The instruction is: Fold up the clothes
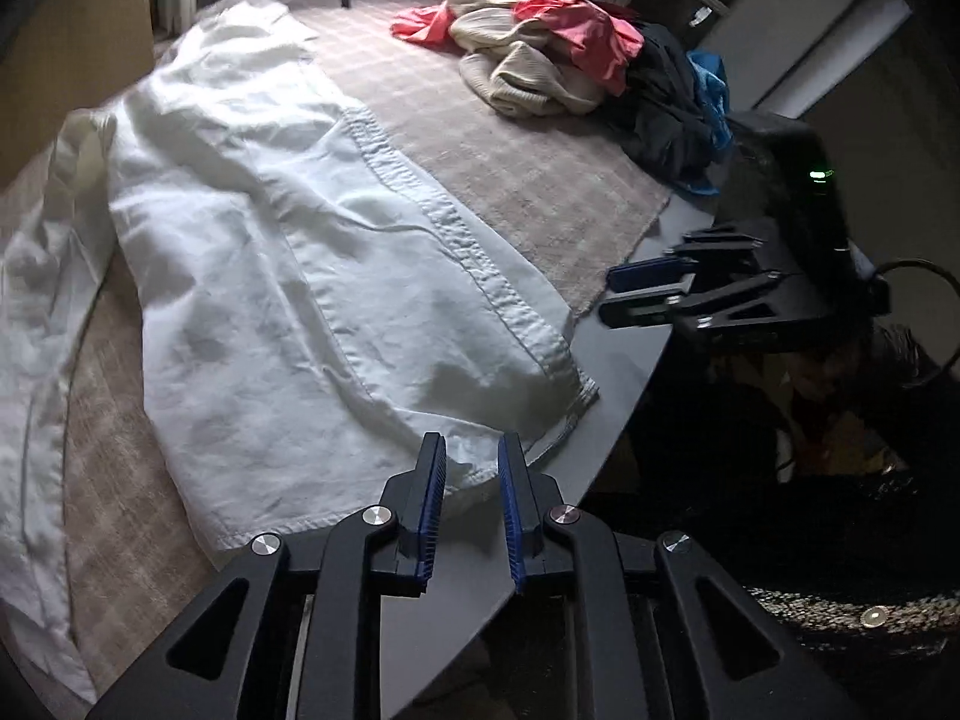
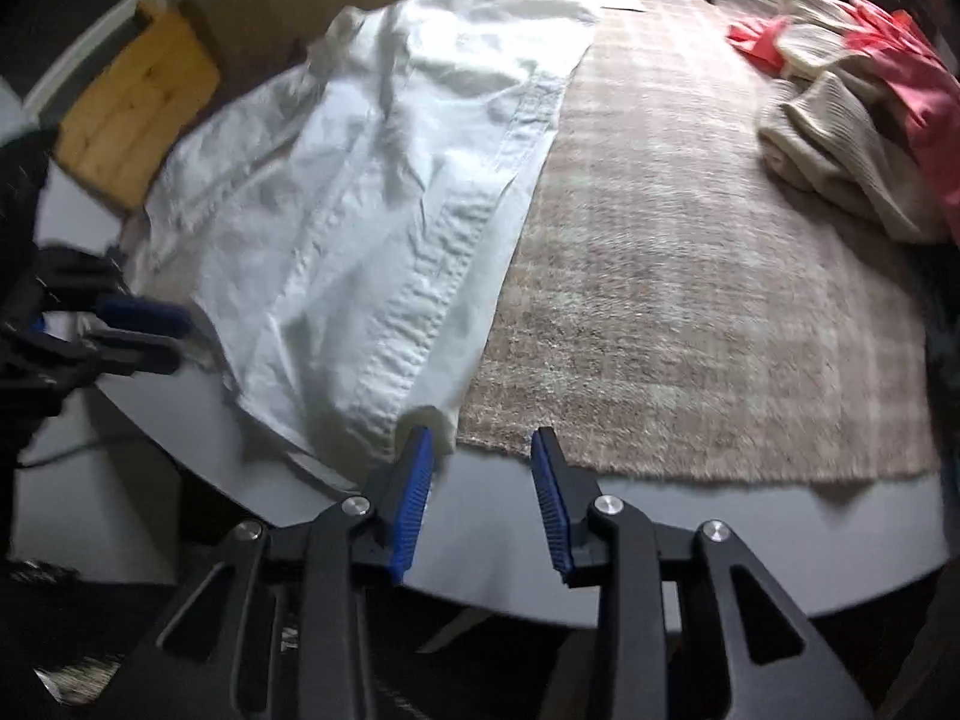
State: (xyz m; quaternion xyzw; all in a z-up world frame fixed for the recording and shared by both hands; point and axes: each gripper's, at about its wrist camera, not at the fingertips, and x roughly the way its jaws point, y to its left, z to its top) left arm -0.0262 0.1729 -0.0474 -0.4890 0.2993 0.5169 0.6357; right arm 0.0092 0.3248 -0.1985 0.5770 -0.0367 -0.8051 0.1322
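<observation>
One grey surface [image 1: 624, 276] carried everything, with one beige checked cloth [image 2: 690, 276] spread over most of it. One white garment [image 1: 288, 276] lay stretched along the left side of that cloth, from the far edge to the near rim, where its hem overhung the cloth onto bare surface. One pile of unfolded clothes [image 1: 576, 66] sat at the far right, well apart from the white garment; at least four colours showed in it: cream, coral, black and blue.

Two claws were present. The left claw [image 1: 471, 462] stood over the near hem of the white garment, its jaws parted, with a corner of hem showing in the gap; the blue pads [image 1: 510, 510] did not press on the fabric. The right claw [image 2: 480, 456] stood at the near right corner of the same garment, jaws parted wider; its left pad sat just beside the corner, whether touching cannot be told, and nothing lay between the pads. One wooden board [image 2: 132, 120] showed beyond the surface at far left.
</observation>
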